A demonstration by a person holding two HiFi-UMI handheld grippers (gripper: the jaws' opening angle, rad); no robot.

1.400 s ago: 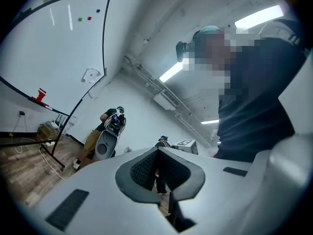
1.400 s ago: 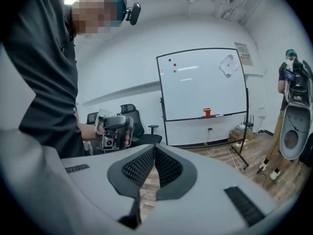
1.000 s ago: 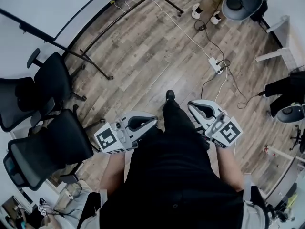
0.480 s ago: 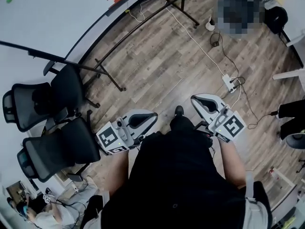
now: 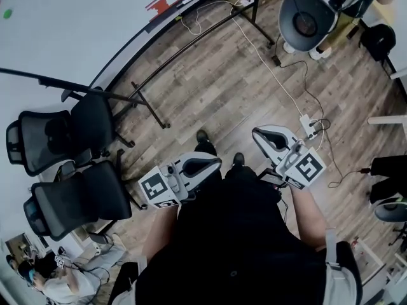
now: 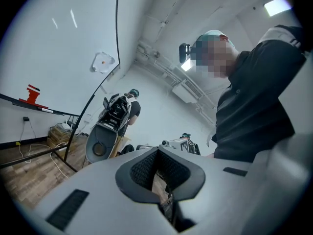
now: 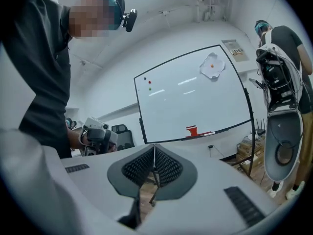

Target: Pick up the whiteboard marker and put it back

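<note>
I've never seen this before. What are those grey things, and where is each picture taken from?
No robot here: a person stands on a wooden floor, holding two handheld grasping tools. The top-down picture comes from a camera on their head; the left tool and right tool show there. The other two come from cameras riding on each tool. Both tools are shut and empty. A whiteboard stands nearby, with a red item on its ledge.

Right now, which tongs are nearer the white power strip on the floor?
Right. In the head view the right tongs hang just left of the power strip; the left tongs are farther off, beyond the person's legs.
</note>
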